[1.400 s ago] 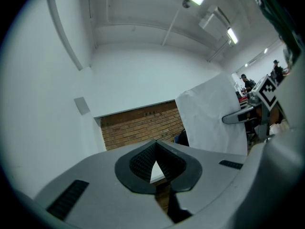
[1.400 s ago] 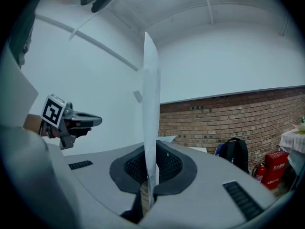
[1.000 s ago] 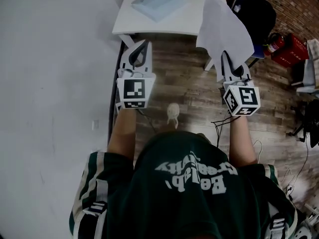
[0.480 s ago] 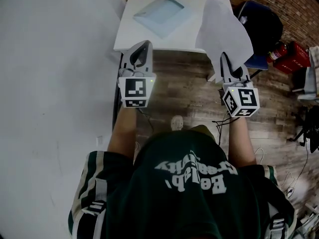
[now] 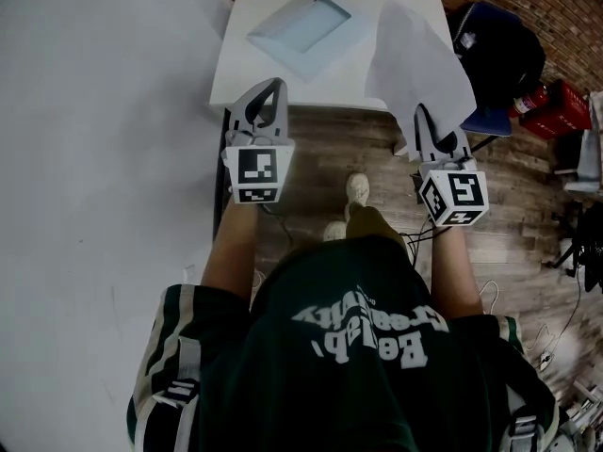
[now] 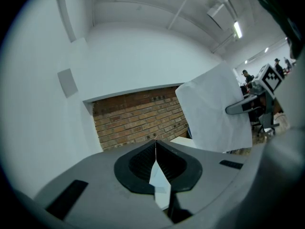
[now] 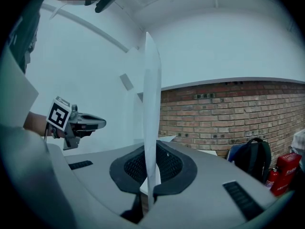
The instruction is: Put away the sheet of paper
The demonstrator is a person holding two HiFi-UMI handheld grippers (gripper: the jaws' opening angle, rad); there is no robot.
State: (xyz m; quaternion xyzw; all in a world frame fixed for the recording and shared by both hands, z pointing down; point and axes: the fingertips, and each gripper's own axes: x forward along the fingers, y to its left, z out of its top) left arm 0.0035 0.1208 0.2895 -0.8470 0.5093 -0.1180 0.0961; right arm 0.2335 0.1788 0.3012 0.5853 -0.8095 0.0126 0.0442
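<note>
The white sheet of paper (image 5: 415, 64) hangs in the air in front of the white table (image 5: 236, 69), pinched at its near edge by my right gripper (image 5: 424, 111). In the right gripper view the sheet of paper (image 7: 151, 128) stands edge-on between the shut jaws. My left gripper (image 5: 268, 88) is shut and holds nothing, level with the table's near edge. In the left gripper view my left gripper (image 6: 155, 143) has its jaws pressed together, and the sheet of paper (image 6: 217, 111) shows to the right. A clear plastic folder (image 5: 303, 22) lies on the table.
A dark backpack (image 5: 504, 50) sits on a chair right of the table. Red fire extinguishers (image 5: 561, 102) stand on the wooden floor at the right. A white wall (image 5: 94, 158) runs along the left, a brick wall (image 7: 228, 113) behind the table. Cables lie on the floor.
The person has stepped forward, so the table and folder sit nearer. Both grippers keep their pose, the right one still holding the sheet.
</note>
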